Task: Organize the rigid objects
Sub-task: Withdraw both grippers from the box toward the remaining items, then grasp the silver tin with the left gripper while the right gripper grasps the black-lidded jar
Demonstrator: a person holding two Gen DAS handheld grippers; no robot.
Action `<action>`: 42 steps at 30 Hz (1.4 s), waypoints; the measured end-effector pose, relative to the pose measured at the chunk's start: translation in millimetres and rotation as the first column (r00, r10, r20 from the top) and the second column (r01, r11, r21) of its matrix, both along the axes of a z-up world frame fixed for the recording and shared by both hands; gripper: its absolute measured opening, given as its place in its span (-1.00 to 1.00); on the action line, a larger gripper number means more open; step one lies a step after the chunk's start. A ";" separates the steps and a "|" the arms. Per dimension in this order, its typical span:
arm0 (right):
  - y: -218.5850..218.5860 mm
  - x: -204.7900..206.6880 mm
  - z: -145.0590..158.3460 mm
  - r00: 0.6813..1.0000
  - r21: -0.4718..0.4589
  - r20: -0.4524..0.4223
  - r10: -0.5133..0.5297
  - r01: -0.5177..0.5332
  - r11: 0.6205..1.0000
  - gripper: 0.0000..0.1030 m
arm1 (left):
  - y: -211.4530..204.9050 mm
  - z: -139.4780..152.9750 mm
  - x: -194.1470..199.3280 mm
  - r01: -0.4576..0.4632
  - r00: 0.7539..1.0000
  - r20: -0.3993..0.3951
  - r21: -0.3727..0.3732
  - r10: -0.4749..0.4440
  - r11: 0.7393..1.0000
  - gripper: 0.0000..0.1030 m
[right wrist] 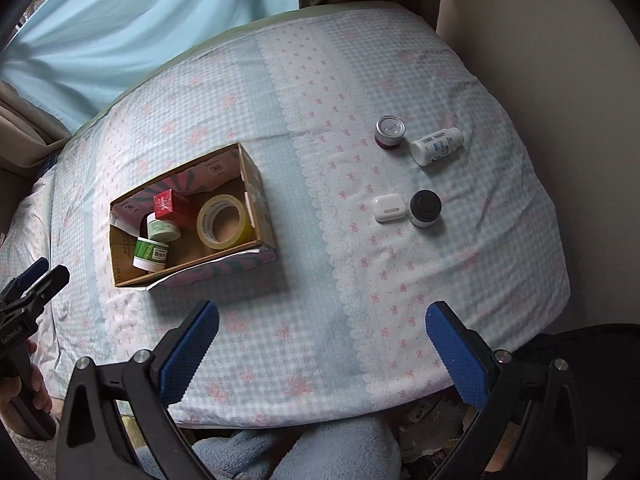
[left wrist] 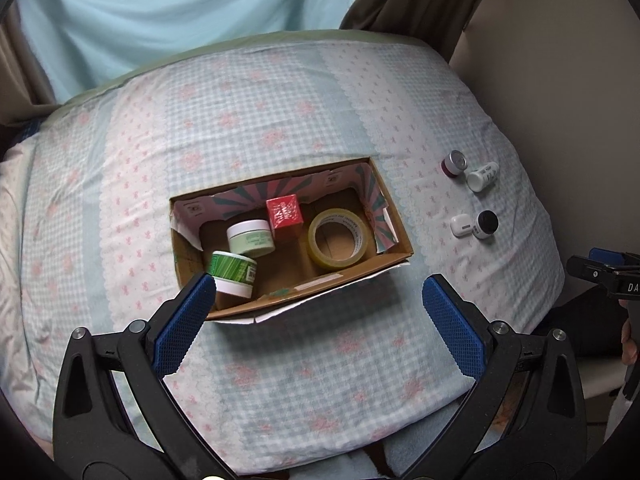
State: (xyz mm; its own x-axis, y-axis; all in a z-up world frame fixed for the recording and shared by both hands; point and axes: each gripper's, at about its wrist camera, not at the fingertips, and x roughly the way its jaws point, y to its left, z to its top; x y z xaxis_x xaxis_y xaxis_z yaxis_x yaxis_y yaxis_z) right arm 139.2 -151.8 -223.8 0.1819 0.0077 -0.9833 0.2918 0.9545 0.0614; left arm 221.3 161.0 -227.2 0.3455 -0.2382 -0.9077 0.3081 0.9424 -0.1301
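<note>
Left gripper (left wrist: 318, 308) hovers spread and empty above the cardboard box (left wrist: 394, 216), which holds jars, a red carton and tape. Right gripper (right wrist: 322, 338), also spread and empty, hangs short of four loose containers (right wrist: 425, 208) on the quilt (right wrist: 280, 92). Soft bedding could let a round jar roll when nudged.
</note>
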 end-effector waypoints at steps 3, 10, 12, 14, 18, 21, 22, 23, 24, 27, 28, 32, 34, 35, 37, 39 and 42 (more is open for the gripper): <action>-41.1 -7.3 -8.3 0.999 0.025 0.029 -0.036 0.035 0.999 1.00 | -35.9 -2.3 4.5 0.012 1.000 0.001 0.005 -0.012 1.000 0.99; -122.3 -9.8 -50.8 0.998 0.080 -0.033 -0.047 0.049 0.996 1.00 | -142.3 -24.3 23.7 0.044 0.998 -0.038 0.026 -0.043 0.999 0.99; -141.3 -8.0 -63.7 0.999 0.090 -0.039 -0.018 0.022 0.996 1.00 | -172.9 -34.6 30.8 0.051 0.998 -0.037 0.044 -0.049 0.998 0.99; -157.2 -4.6 -75.4 0.999 0.093 -0.035 0.015 -0.011 0.996 1.00 | -200.3 -46.7 39.1 0.052 0.997 -0.051 0.046 -0.050 0.998 0.99; -177.9 7.9 -95.8 0.994 0.069 -0.005 0.113 -0.112 0.991 1.00 | -247.2 -73.0 61.0 0.050 0.995 -0.092 0.049 -0.045 0.998 0.99; -185.0 19.4 -113.7 0.982 0.035 0.009 0.186 -0.187 0.982 1.00 | -276.5 -94.5 77.9 0.058 0.990 -0.134 0.067 -0.048 0.996 0.99; -186.0 23.4 -119.7 0.978 0.030 0.012 0.207 -0.208 0.978 1.00 | -285.1 -100.4 83.1 0.065 0.988 -0.146 0.074 -0.053 0.995 0.99; -187.1 27.1 -126.3 0.974 0.026 0.018 0.227 -0.227 0.974 1.00 | -293.2 -106.8 88.5 0.077 0.985 -0.157 0.081 -0.064 0.994 0.99; -186.5 30.5 -131.7 0.969 0.018 0.024 0.246 -0.246 0.969 1.00 | -301.6 -111.8 93.4 0.095 0.983 -0.165 0.089 -0.079 0.991 0.99; -180.1 38.6 -147.0 0.951 -0.032 0.039 0.306 -0.305 0.952 1.00 | -331.3 -128.4 107.6 0.181 0.973 -0.166 0.129 -0.159 0.975 0.99; -177.3 40.5 -151.7 0.945 -0.051 0.046 0.324 -0.322 0.945 1.00 | -340.5 -135.3 112.8 0.215 0.968 -0.164 0.141 -0.191 0.967 0.99; -167.4 45.3 -170.6 0.923 -0.095 0.091 0.373 -0.365 0.926 1.00 | -373.5 -165.2 135.9 0.330 0.939 -0.153 0.144 -0.309 0.933 0.99; -163.0 48.5 -181.7 0.914 -0.094 0.109 0.390 -0.381 0.920 1.00 | -388.9 -182.4 147.0 0.384 0.921 -0.141 0.161 -0.364 0.909 0.99; -160.8 49.7 -187.6 0.909 -0.099 0.117 0.400 -0.390 0.916 1.00 | -395.6 -191.3 151.8 0.407 0.912 -0.137 0.174 -0.387 0.897 0.99; -156.9 52.6 -201.7 0.898 -0.111 0.117 0.423 -0.412 0.904 0.90 | -406.9 -209.6 161.6 0.446 0.894 -0.142 0.180 -0.426 0.877 0.98; -152.9 55.9 -217.2 0.887 -0.120 0.101 0.450 -0.439 0.891 0.84 | -416.3 -227.4 170.3 0.480 0.876 -0.152 0.180 -0.458 0.858 0.98; -150.3 61.3 -239.0 0.872 -0.095 0.075 0.483 -0.476 0.874 0.74 | -429.8 -248.9 178.3 0.545 0.837 -0.167 0.177 -0.521 0.819 0.98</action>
